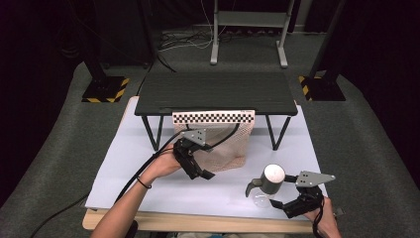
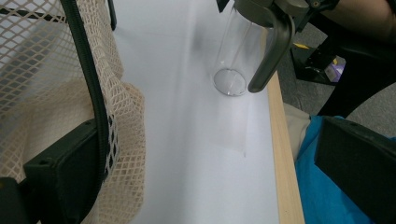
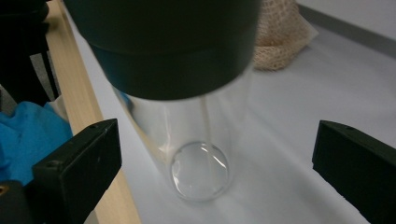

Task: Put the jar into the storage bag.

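A clear bottle (image 1: 270, 184) with a dark grey lid and loop handle stands upright near the front right of the white board (image 1: 138, 178). My right gripper (image 1: 283, 206) sits just behind it on the near side; in the right gripper view its jaws stand open on either side of the bottle (image 3: 201, 154), not touching it. A beige mesh bag (image 1: 229, 144) hangs from the black stand (image 1: 218, 91). My left gripper (image 1: 199, 173) is open at the bag's lower left edge, and the mesh (image 2: 37, 102) drapes against its left jaw. The bottle (image 2: 233, 60) stands farther off.
The stand's legs (image 1: 157, 133) rest on the board's far half. A checkered strip (image 1: 213, 117) runs along the bag's top. The wooden table edge (image 2: 280, 154) runs along the near side, with blue cloth (image 2: 317, 196) beyond it. Cables trail from the left gripper.
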{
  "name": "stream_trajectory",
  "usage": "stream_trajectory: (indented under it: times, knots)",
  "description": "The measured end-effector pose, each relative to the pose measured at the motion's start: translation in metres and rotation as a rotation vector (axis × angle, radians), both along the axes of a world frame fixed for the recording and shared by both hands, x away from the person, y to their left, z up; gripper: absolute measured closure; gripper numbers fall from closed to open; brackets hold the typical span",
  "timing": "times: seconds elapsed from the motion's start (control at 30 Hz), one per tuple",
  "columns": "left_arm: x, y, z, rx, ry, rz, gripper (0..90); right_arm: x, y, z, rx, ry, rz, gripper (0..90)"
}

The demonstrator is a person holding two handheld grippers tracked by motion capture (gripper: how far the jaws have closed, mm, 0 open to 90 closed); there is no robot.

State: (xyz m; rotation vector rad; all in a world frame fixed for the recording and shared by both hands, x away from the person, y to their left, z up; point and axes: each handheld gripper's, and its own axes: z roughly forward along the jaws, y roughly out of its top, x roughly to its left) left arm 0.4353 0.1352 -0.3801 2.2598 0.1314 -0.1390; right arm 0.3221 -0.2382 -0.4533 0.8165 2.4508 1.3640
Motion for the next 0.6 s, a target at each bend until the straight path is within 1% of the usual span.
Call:
stream_trajectory:
  times: [0.03,0.17,0.23,0.33,0.43,0.5,0.53,0.6]
  knots:
    - [0.000,0.000,0.000,0.000,0.000,0.000,0.0,0.000,0.000,0.000,0.000,0.000,0.000,0.5]
    - [0.001,0.000,-0.003,0.004,-0.003,0.007,0.0,-0.003,0.013,0.002,-0.003,-0.018,0.016,0.5]
    - [0.001,0.001,-0.003,0.005,-0.001,0.009,0.0,-0.003,0.016,0.002,0.006,-0.024,0.018,0.6]
    - [0.000,0.000,-0.001,0.002,0.002,0.003,0.0,-0.003,0.019,0.001,0.004,-0.026,0.021,0.7]
    - [0.001,0.000,-0.001,0.005,0.004,0.000,0.0,-0.002,0.022,-0.001,0.019,-0.035,0.020,1.2]
    - [0.002,0.000,-0.002,0.001,0.009,-0.001,0.0,-0.001,0.023,-0.002,0.029,-0.031,0.016,1.4]
    - [0.002,0.000,-0.002,0.001,0.006,-0.001,0.0,-0.002,0.024,-0.002,0.030,-0.031,0.017,1.9]
    - [0.002,0.001,-0.004,0.002,0.007,0.002,0.0,-0.002,0.024,-0.002,0.028,-0.040,0.005,6.3]
